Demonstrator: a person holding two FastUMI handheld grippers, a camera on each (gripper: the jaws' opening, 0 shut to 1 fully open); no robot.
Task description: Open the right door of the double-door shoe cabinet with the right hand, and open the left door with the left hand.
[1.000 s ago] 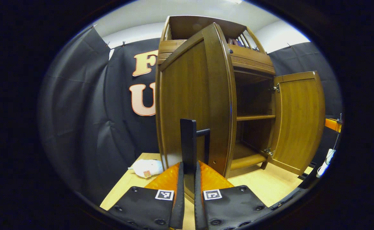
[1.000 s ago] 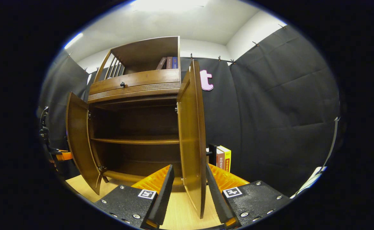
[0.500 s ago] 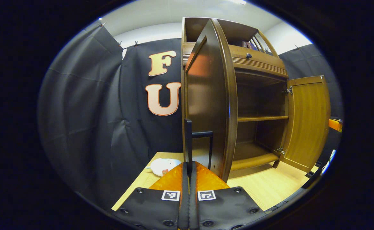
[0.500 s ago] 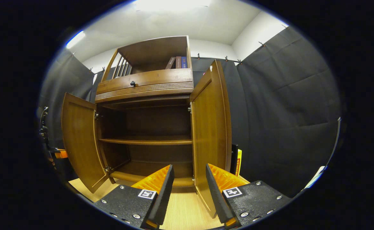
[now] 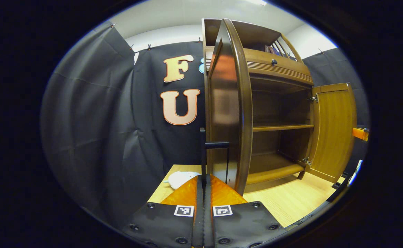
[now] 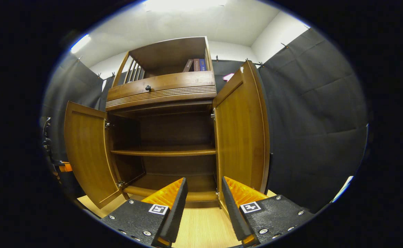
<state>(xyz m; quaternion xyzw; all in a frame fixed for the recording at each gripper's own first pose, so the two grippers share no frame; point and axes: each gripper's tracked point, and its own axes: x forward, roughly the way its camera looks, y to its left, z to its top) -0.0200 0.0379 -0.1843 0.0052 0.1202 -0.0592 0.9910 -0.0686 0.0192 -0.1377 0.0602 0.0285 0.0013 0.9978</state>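
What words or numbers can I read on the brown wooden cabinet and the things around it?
Upright books on the top shelf: spine print too small to read.
Square black-and-white markers: patterns only, no words.
Brown wooden shoe cabinet: no text on it.

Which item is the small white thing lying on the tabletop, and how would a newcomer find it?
In the left gripper view, start at the tall wooden shoe cabinet and follow its left door, swung wide open, down to the light wood tabletop. Just left of that door's foot, before the black cloth wall, lies a soft white lump. It is the only pale, rounded thing there; what it is cannot be told.
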